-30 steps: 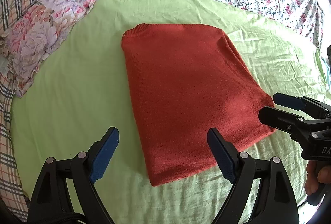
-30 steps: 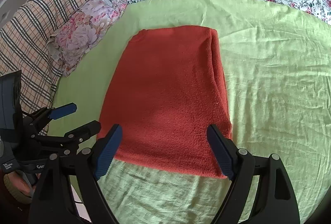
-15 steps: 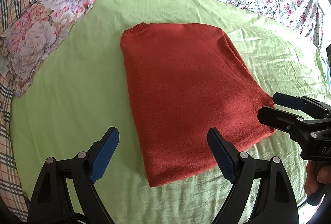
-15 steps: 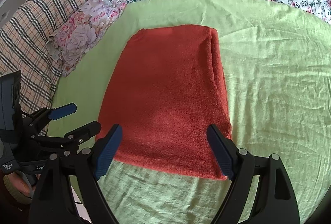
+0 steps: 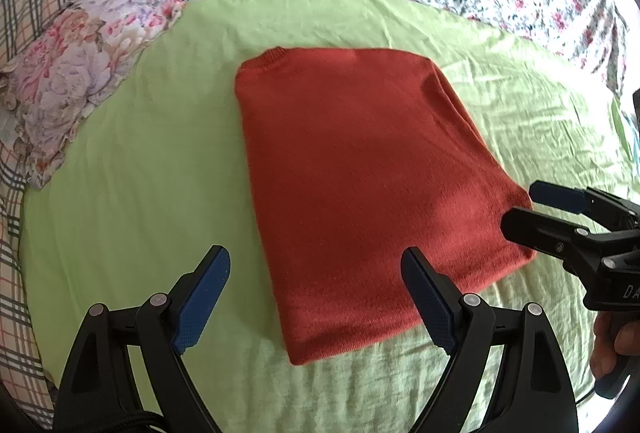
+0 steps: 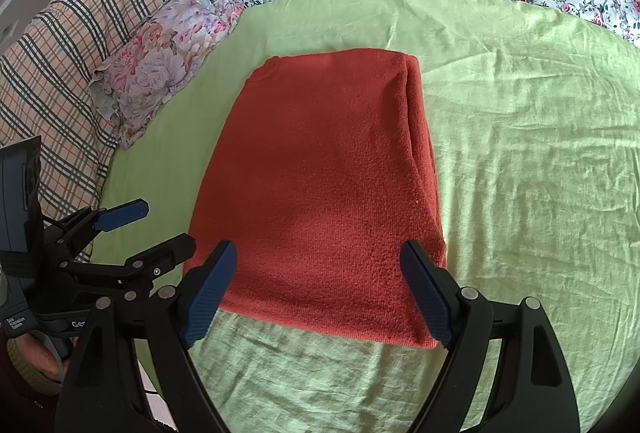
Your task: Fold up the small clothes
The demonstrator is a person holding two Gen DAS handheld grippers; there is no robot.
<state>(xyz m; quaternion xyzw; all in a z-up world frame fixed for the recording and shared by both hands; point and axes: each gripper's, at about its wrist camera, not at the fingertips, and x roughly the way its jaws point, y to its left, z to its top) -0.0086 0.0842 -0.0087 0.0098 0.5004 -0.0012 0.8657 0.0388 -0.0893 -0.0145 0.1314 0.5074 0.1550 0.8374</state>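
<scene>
1. Left wrist view: showed a folded rust-red knit sweater (image 5: 360, 185) lying flat on the lime-green sheet (image 5: 132, 169) of the bed. Judged soft, light and limp, thick at the layered edges; best pinched at the near hem corners. Left gripper (image 5: 316, 297) hovered with fingers spread wide, holding nothing. Read only "DA" on the right gripper (image 5: 520, 209), also spread apart and empty.
2. Right wrist view: showed the right gripper (image 6: 320, 289) open above the sweater's near edge. Read "Ge" on the left gripper (image 6: 152, 225); small label illegible.
</scene>
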